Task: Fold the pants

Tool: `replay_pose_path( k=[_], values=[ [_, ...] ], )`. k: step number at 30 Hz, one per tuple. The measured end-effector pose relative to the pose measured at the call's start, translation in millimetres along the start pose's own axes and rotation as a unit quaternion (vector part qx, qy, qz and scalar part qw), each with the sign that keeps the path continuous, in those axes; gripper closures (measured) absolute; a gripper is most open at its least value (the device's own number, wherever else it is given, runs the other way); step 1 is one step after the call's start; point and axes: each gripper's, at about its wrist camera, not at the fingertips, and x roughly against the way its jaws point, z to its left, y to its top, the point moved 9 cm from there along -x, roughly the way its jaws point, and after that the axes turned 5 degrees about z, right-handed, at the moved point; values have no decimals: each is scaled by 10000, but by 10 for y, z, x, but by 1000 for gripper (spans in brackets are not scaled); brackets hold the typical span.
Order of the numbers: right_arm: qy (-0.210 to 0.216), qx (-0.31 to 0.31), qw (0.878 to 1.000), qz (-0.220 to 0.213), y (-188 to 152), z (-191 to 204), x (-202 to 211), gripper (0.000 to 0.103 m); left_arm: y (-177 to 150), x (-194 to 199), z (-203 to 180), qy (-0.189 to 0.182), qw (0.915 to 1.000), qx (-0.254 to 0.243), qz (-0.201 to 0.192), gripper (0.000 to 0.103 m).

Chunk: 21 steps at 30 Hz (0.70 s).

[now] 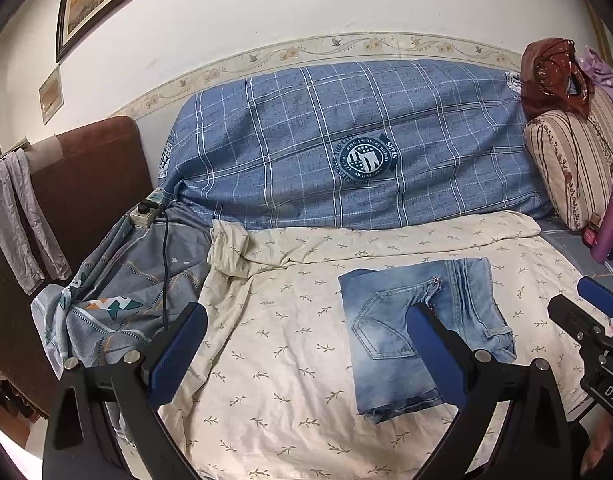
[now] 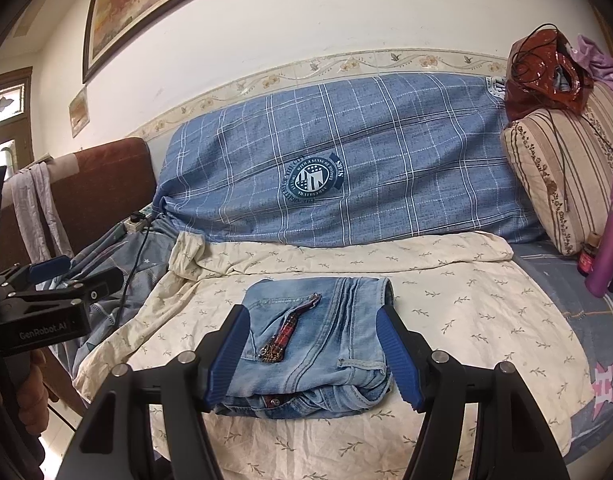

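The light blue jeans lie folded into a compact rectangle on the cream leaf-print sheet, back pocket up. In the left wrist view my left gripper hovers open over the sheet. Its right finger stands in front of the jeans' near left part and nothing is between the jaws. At that view's right edge, my right gripper sits off the jeans' right side. In the right wrist view the jeans, with a red plaid lining strip showing, lie framed between the spread fingers of my right gripper, pads apart from the cloth. My left gripper is at far left.
A large blue plaid bolster lines the wall behind. A crumpled grey-blue cover with a power strip and cord lies left. A striped cushion, a purple bottle and a small jar stand right.
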Motion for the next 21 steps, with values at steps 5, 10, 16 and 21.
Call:
replay_pose_path(
  k=[5,10,16,21],
  values=[
    [-31,96,9999,-75,27,41,42,34,34,56,28,-56,10000,64,-43,3],
    [-34,145,9998,-165,68,82,104,34,78,159,76,-53,9997,149,-165,3],
    [-35,194,9996,-222,88,131,166,34,124,291,125,14,9994,194,-287,3],
    [-21,242,9993,-293,116,166,243,34,159,412,151,28,9991,184,-387,3]
  ],
)
